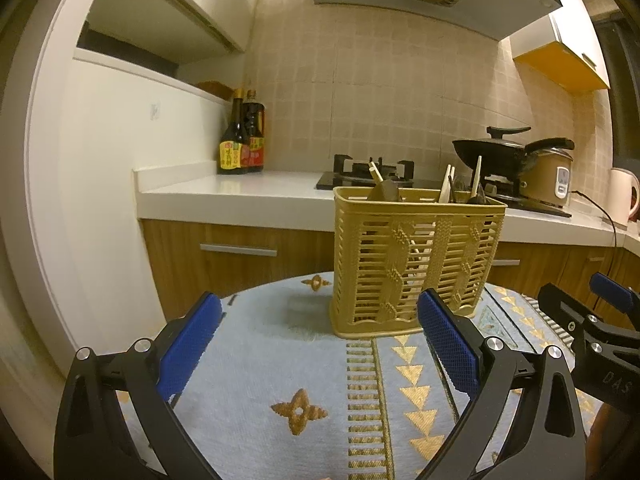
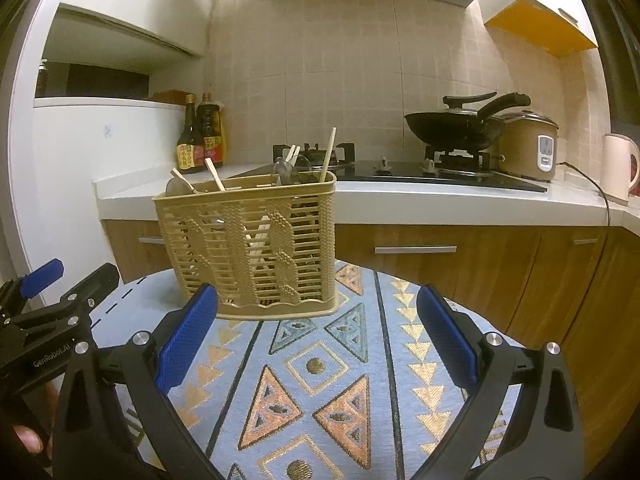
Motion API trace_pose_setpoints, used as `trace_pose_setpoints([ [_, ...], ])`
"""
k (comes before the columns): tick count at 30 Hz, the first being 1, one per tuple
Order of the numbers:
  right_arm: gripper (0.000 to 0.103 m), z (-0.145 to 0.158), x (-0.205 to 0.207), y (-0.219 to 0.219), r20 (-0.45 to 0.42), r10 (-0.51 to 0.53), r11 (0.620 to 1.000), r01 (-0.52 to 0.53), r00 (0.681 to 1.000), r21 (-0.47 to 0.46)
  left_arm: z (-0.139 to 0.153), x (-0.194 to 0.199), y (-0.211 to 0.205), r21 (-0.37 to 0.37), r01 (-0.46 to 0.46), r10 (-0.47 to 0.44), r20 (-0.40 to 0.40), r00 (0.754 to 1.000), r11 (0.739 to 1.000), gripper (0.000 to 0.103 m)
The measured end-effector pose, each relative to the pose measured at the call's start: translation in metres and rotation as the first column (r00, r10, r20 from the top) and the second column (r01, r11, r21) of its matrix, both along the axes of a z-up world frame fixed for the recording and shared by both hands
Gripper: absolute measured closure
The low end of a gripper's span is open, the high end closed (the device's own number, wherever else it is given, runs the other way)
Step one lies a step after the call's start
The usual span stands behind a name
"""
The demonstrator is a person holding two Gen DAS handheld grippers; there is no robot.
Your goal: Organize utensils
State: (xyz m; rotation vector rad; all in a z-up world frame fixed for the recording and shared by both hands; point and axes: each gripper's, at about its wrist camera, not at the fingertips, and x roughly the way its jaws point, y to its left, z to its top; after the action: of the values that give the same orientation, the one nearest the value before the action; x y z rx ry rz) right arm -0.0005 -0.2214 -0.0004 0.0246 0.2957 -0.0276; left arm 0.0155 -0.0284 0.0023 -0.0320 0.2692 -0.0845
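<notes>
A tan slatted plastic utensil basket (image 1: 412, 264) stands upright on a round table with a light blue patterned cloth (image 1: 280, 360); it also shows in the right wrist view (image 2: 256, 248). Chopsticks (image 2: 329, 155) and dark spoons (image 2: 286, 172) stand inside it. My left gripper (image 1: 320, 336) is open and empty, just in front of the basket. My right gripper (image 2: 318, 332) is open and empty, just in front and to the right of the basket. Each gripper shows at the edge of the other's view.
A kitchen counter (image 1: 248, 196) runs behind the table with two sauce bottles (image 1: 242, 140), a gas hob (image 2: 440, 172), a black wok (image 2: 456, 124), a rice cooker (image 2: 528, 148) and a kettle (image 2: 620, 168). Wooden cabinet fronts (image 2: 440, 256) stand below.
</notes>
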Motion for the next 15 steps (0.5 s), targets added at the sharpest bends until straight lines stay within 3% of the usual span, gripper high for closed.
trace_pose_setpoints([
  [15,0.008,0.0010,-0.0025,0.0023,0.004,0.005,1.000,-0.005,1.000,-0.012,0.0018,-0.0034,-0.0020,0.016,-0.002,0.001,0.019,1.000,1.000,0.008],
])
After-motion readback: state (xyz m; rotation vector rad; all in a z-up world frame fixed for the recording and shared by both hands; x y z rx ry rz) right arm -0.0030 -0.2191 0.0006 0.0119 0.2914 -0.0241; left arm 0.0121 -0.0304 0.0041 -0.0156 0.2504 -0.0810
